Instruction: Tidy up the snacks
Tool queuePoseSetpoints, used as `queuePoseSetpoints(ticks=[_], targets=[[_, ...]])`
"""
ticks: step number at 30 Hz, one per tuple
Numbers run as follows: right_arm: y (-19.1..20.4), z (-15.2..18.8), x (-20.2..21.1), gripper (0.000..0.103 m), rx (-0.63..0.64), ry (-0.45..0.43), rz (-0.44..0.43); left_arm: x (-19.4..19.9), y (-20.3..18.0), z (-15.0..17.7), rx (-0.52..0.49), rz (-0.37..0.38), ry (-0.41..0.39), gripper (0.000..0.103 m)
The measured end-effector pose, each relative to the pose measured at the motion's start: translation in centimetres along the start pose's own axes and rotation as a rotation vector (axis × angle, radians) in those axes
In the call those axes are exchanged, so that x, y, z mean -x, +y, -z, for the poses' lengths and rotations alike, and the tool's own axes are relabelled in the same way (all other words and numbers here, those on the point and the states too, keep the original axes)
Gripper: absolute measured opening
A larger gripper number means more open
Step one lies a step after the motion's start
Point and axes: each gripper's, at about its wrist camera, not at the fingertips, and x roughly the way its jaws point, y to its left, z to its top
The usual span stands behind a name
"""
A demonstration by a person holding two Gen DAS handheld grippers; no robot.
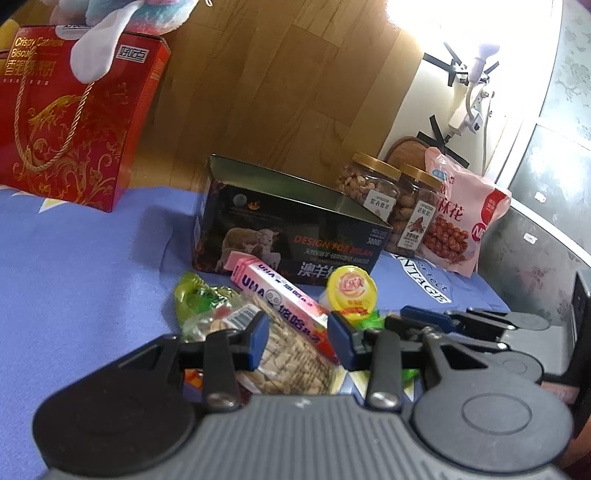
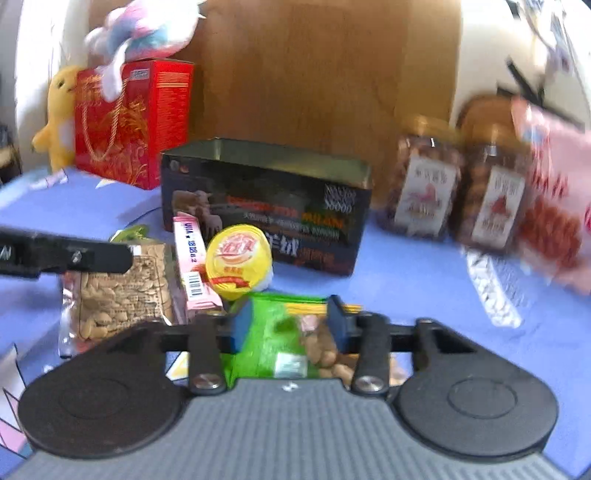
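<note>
A pile of snacks lies on the blue cloth in front of an open dark tin box [image 1: 291, 225] [image 2: 266, 206]. The pile holds a clear seed packet [image 1: 291, 354] [image 2: 122, 291], a pink candy box [image 1: 280, 295] [image 2: 190, 254], a yellow jelly cup [image 1: 352, 291] [image 2: 238, 258] and a green packet [image 2: 280, 332]. My left gripper [image 1: 297, 341] is open, its blue pads on either side of the seed packet and the pink box. My right gripper [image 2: 284, 325] is open around the green packet. The other gripper shows at the right of the left wrist view [image 1: 461, 321].
Two nut jars [image 1: 388, 199] [image 2: 454, 188] and a pink snack bag [image 1: 458, 221] [image 2: 557, 206] stand right of the tin. A red gift box [image 1: 74, 118] [image 2: 129, 122] with a plush toy [image 2: 144, 33] stands back left. A wooden board [image 1: 280, 74] stands behind.
</note>
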Motion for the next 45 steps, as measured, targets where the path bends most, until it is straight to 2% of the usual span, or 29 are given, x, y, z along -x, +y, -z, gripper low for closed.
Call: queuePoseSetpoints(ticks=[6, 10, 14, 16, 17, 19, 20, 22, 24, 25, 27, 29, 32, 33, 34, 36, 40, 45], targets=[[0.9, 0.0, 1.2, 0.012, 0.025, -0.019, -0.034, 0.3, 0.3, -0.1, 0.027, -0.021, -0.020, 0.036], [2.6, 0.0, 2.9, 0.012, 0.073, -0.064, -0.115, 0.7, 1.0, -0.3, 0.068, -0.036, -0.039, 0.036], [5.3, 0.4, 4.2, 0.013, 0.153, -0.068, -0.261, 0.9, 1.9, -0.6, 0.121, -0.040, -0.048, 0.036], [6.7, 0.8, 4.5, 0.017, 0.219, -0.072, -0.283, 0.9, 2.3, -0.6, 0.137, -0.040, -0.048, 0.036], [7.1, 0.9, 4.6, 0.022, 0.237, -0.072, -0.281, 0.9, 2.4, -0.7, 0.140, -0.042, -0.049, 0.036], [7.1, 0.7, 5.0, 0.057, 0.240, -0.091, -0.274, 0.9, 2.4, -0.7, 0.141, -0.045, -0.051, 0.036], [6.7, 0.6, 5.2, 0.064, 0.226, -0.104, -0.268, 0.9, 2.4, -0.7, 0.140, -0.044, -0.050, 0.036], [5.6, 0.2, 5.8, 0.086, 0.187, -0.108, -0.285, 0.9, 2.4, -0.7, 0.139, -0.040, -0.048, 0.036], [4.7, 0.4, 5.9, 0.095, 0.161, -0.084, -0.299, 0.8, 2.3, -0.7, 0.136, -0.036, -0.047, 0.036], [4.4, 0.7, 5.8, 0.096, 0.155, -0.069, -0.293, 0.9, 2.3, -0.7, 0.134, -0.032, -0.047, 0.036], [3.6, 1.7, 4.9, 0.096, 0.151, -0.019, -0.254, 0.9, 2.3, -0.7, 0.130, -0.025, -0.046, 0.040], [2.9, 2.7, 3.5, 0.096, 0.112, 0.072, -0.215, 0.9, 2.1, -0.7, 0.121, -0.022, -0.046, 0.041], [1.4, 2.9, 2.9, 0.094, -0.020, 0.105, -0.236, 0.9, 1.9, -0.6, 0.106, -0.015, -0.042, 0.041], [1.4, 2.8, 3.0, 0.084, -0.014, 0.098, -0.222, 0.8, 1.8, -0.6, 0.100, -0.014, -0.040, 0.041], [1.6, 2.7, 3.1, 0.069, 0.000, 0.087, -0.221, 0.8, 1.7, -0.6, 0.095, -0.014, -0.038, 0.041], [2.0, 2.6, 3.6, 0.053, 0.029, 0.064, -0.230, 0.7, 1.7, -0.5, 0.089, -0.013, -0.035, 0.041], [2.9, 2.7, 4.2, 0.042, 0.069, 0.015, -0.204, 0.5, 1.8, -0.5, 0.089, -0.017, -0.030, 0.041], [2.0, 2.2, 5.7, 0.041, 0.073, -0.125, -0.184, 0.3, 2.0, -0.4, 0.098, -0.021, -0.025, 0.041]])
